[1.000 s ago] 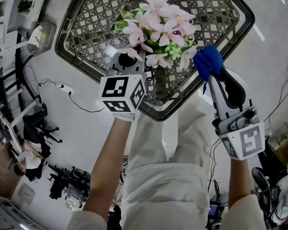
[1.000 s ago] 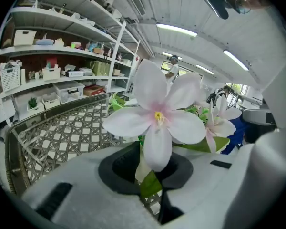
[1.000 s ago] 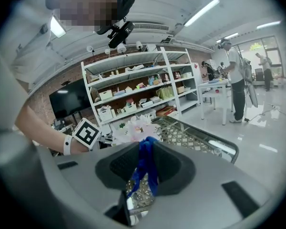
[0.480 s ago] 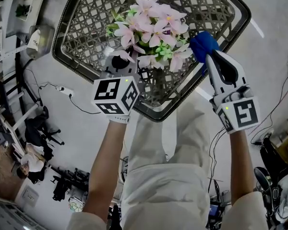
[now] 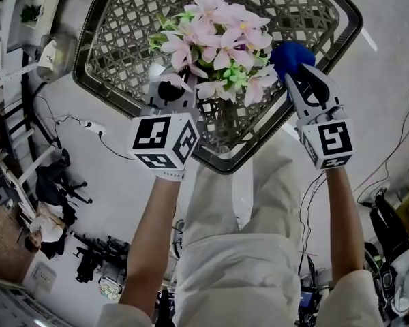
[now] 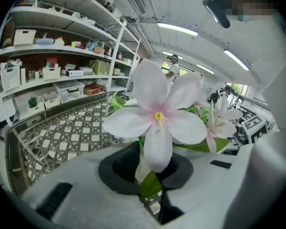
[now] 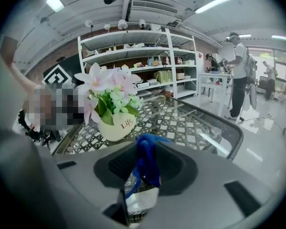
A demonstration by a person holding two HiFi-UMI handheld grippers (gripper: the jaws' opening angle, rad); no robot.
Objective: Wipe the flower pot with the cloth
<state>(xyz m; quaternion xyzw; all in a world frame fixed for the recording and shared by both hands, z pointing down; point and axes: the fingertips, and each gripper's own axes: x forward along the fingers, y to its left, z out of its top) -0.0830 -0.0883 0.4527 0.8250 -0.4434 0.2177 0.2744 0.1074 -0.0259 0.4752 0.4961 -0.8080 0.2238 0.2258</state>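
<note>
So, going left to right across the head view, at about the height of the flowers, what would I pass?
left gripper → pink flowers → blue cloth

A flower pot stands on the lattice table.
</note>
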